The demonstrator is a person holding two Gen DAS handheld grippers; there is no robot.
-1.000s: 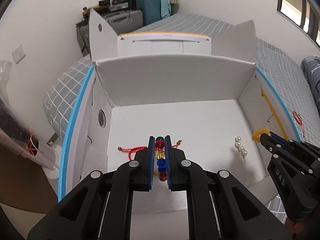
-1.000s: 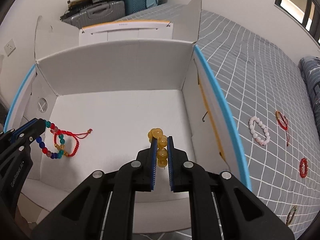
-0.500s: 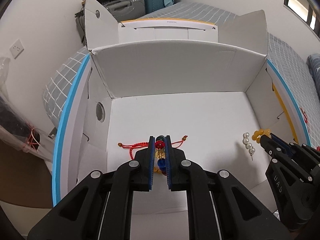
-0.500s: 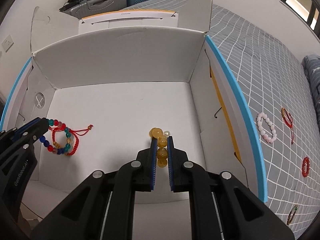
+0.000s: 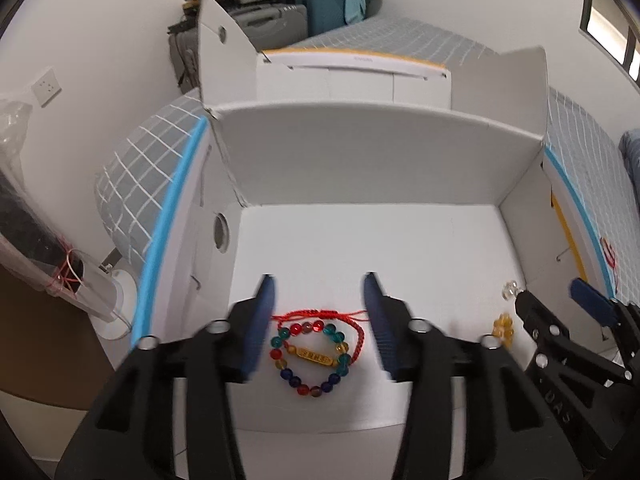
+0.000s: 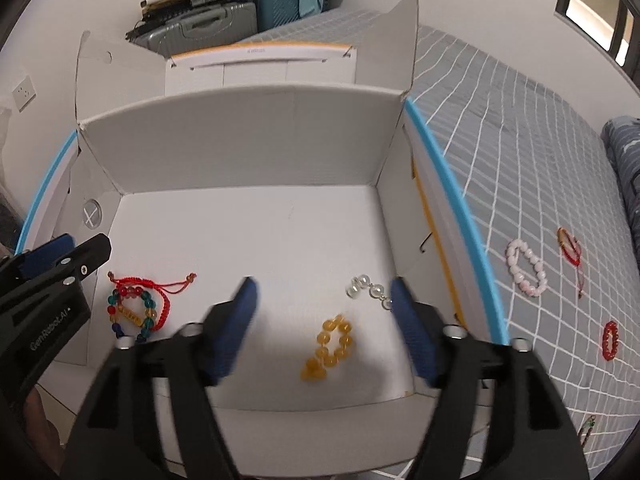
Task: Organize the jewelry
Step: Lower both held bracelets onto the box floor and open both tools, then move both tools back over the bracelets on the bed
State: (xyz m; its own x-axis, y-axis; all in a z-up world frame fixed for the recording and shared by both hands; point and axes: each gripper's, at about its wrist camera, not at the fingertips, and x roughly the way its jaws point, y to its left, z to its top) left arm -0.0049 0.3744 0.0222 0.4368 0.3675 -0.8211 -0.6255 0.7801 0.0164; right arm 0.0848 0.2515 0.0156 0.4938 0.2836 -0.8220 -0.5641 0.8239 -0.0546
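A white cardboard box (image 5: 360,168) (image 6: 240,140) stands open on the bed. My left gripper (image 5: 319,294) is open above a multicoloured bead bracelet (image 5: 310,354) and a red cord bracelet (image 5: 320,315), both lying on the box floor; they also show in the right wrist view (image 6: 132,312). My right gripper (image 6: 324,300) is open above a yellow bead bracelet (image 6: 330,346) lying on the box floor. A short pearl strand (image 6: 368,291) lies beside it. Both grippers are empty.
On the grey checked bedspread right of the box lie a pink bead bracelet (image 6: 526,267), a red and gold cord bracelet (image 6: 570,246), a red bead bracelet (image 6: 610,339) and a small piece (image 6: 587,428) near the front. Suitcases (image 6: 224,20) stand at the back wall.
Both grippers have opened. The multicoloured bracelet dropped from the left gripper onto the box floor, and the yellow bracelet dropped from the right gripper onto the box floor.
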